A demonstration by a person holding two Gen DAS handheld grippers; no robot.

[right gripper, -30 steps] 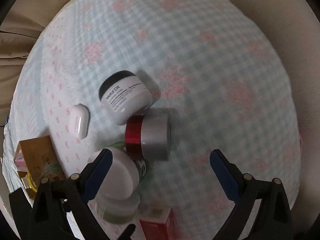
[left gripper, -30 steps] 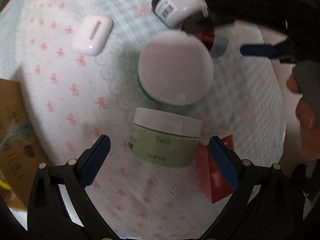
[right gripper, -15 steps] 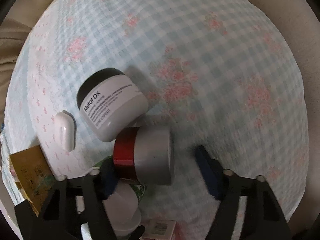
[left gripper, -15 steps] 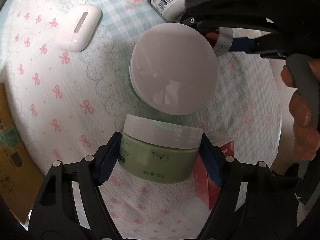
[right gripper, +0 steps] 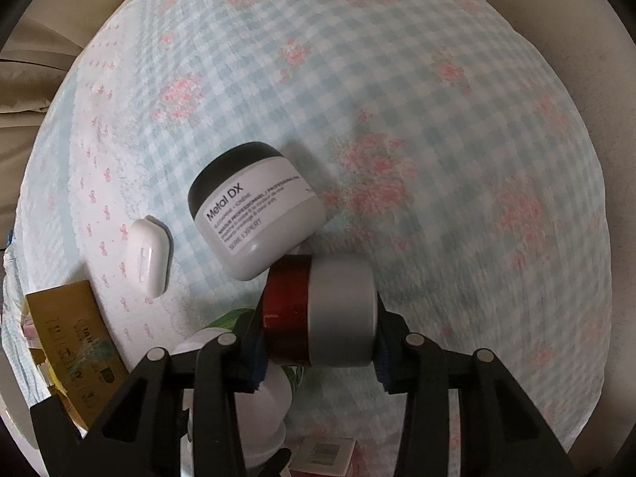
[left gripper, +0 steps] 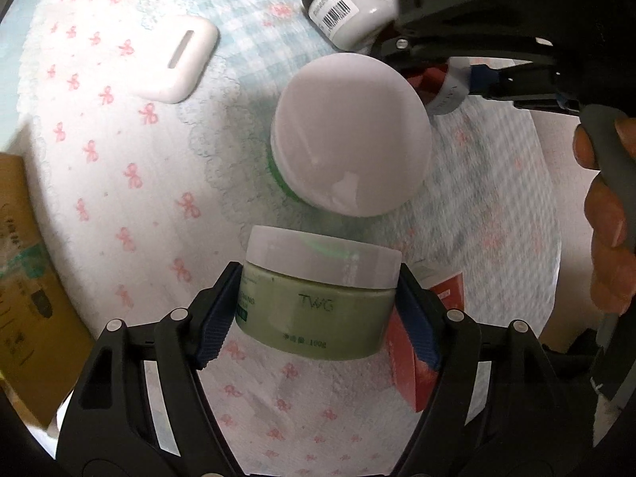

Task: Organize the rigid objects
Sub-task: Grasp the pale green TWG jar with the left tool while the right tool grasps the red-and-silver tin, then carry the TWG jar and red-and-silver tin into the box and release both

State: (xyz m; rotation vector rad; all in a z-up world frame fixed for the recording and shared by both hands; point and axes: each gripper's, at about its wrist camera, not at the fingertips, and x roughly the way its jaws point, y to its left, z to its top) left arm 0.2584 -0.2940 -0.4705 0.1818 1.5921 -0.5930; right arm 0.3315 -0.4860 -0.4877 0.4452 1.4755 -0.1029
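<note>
Pale green and matte, the TWG jar (left gripper: 318, 310) sits squarely between your left gripper (left gripper: 320, 318) pads; both ribbed blue pads (left gripper: 216, 318) press its side walls just under the white screw lid, so this gripper is clamped on it. The jar stands upright on the bow-print cloth (left gripper: 119, 183). A red box (left gripper: 413, 365) lies just beside and partly behind the right-hand pad.

Directly ahead of the held jar stands a white-lidded jar (left gripper: 351, 135) with a smooth, round, glossy lid and a green rim showing beneath it; the two are near but apart. Farther left, well apart, lies a white earbud case (left gripper: 179, 65), rounded and smooth.

Your right gripper (right gripper: 318, 342) is closed on the red and silver jar (right gripper: 322, 314), a cylinder lying on its side: dark glossy red at one end, brushed silver at the other, with a pad against each flat end. Its upper edge touches or nearly touches the grey Metal DX tub (right gripper: 254, 210), which is tilted, with a black lid and a printed label.

Open room: the blue gingham cloth (right gripper: 437, 119) with pink flowers stretches ahead and to the right of the right gripper, soft and quilted, running to a curved edge. On the left, a brown cardboard box (right gripper: 75, 342) borders the cloth near the earbud case. Your right hand (left gripper: 604, 214) appears at the right margin of the left wrist view.
</note>
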